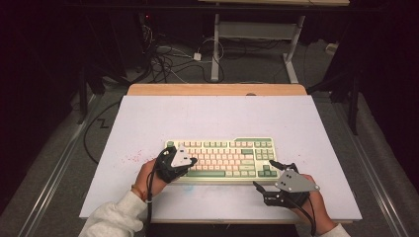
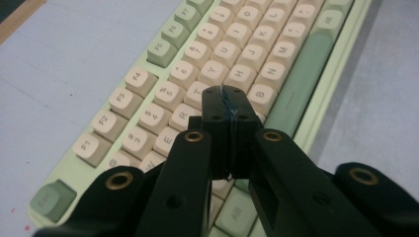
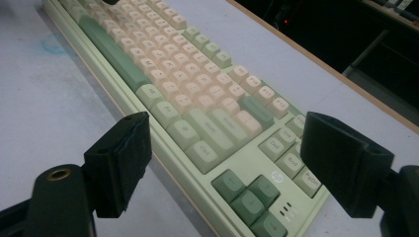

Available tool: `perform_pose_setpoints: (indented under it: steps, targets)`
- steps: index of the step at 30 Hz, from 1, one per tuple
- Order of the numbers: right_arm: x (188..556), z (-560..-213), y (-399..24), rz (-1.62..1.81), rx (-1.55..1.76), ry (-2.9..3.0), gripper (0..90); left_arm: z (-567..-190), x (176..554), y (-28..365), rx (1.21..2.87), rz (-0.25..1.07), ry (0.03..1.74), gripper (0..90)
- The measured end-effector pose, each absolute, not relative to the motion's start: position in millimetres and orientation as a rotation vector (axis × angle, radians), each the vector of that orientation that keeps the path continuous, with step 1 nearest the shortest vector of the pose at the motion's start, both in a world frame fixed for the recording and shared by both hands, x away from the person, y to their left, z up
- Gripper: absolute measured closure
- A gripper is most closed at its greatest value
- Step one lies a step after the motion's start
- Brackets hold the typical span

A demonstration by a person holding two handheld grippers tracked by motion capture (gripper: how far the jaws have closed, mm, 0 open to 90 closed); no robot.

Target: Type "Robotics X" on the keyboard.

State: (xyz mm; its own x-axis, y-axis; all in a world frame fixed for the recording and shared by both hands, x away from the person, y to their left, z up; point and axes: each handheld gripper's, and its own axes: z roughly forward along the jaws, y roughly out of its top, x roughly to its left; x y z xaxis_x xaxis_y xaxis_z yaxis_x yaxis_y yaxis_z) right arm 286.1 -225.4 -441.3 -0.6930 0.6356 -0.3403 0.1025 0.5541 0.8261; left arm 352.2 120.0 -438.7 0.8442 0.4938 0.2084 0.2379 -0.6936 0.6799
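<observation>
Keyboard (image 1: 222, 159), pale green case with cream and green keys, lies flat at centre of the high view on a white table top (image 1: 212, 116). Left gripper (image 1: 190, 162) at lower left of centre, over the keyboard's left end, jaws pressed together with nothing between; in the left gripper view the closed tips sit at frame centre above the keys near T, G, B, whether touching can't tell. Right gripper (image 1: 263, 174) lower right of the high view, just beside the keyboard's near right corner, jaws wide apart, empty. Right gripper view: keyboard (image 3: 197, 113) runs from upper left to lower right, arrow keys between the spread jaws
</observation>
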Motion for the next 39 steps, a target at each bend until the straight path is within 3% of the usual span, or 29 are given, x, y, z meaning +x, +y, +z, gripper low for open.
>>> perform_pose_setpoints:
  steps: [18,39]
  targets:
    - [288,-446,-225,1.061,0.584,2.191,22.4,-444,386,97,2.406,0.457,0.569,86.8]
    - [288,-447,-224,1.04,0.566,2.213,22.7,-447,390,91,2.422,0.474,0.556,86.9]
